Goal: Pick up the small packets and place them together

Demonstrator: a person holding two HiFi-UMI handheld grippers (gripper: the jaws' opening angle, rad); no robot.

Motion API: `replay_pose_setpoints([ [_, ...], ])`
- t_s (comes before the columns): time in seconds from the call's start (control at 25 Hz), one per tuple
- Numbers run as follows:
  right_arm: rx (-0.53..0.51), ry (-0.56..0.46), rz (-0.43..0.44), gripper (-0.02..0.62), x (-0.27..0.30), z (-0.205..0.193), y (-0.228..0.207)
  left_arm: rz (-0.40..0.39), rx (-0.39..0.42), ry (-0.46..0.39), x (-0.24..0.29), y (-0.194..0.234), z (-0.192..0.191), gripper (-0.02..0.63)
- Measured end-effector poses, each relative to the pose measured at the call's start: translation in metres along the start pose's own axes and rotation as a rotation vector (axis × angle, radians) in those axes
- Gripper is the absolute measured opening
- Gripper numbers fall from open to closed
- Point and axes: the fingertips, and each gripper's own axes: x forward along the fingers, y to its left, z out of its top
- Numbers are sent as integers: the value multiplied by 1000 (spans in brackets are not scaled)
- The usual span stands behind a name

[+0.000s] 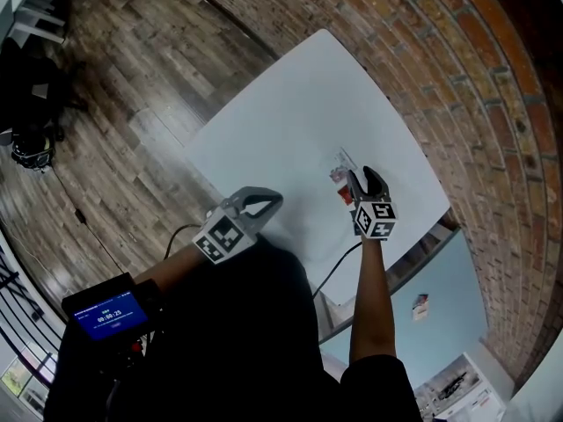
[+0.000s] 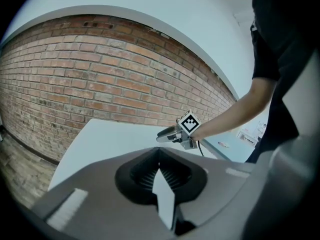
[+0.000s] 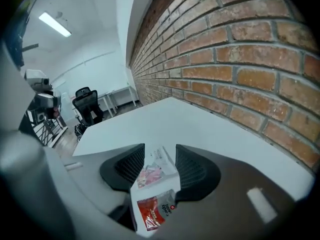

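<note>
Right gripper (image 3: 160,153) over the white table (image 1: 299,104), my jaws standing apart, pads pressing on nothing. Seen between them, flat on the table: pink packet (image 3: 154,170), and red packet (image 3: 156,210) just beside it on my near side. Left gripper (image 2: 159,168) closed and empty, at the table's near edge, well apart from both packets
</note>
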Motion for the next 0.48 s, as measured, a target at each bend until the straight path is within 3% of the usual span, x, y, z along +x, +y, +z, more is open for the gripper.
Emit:
replay_pose_setpoints([
  [0.12,-47,25,-3,176,3,-9,4,-8,1,5,2,-4,-1,0],
  [0.36,-342,195,22,178,24,-34,27,1,-27,18,-3,-4,-9,0],
  [0.48,-402,270,10,187,32,-45,27,7,-41,24,-5,-3,-13,0],
])
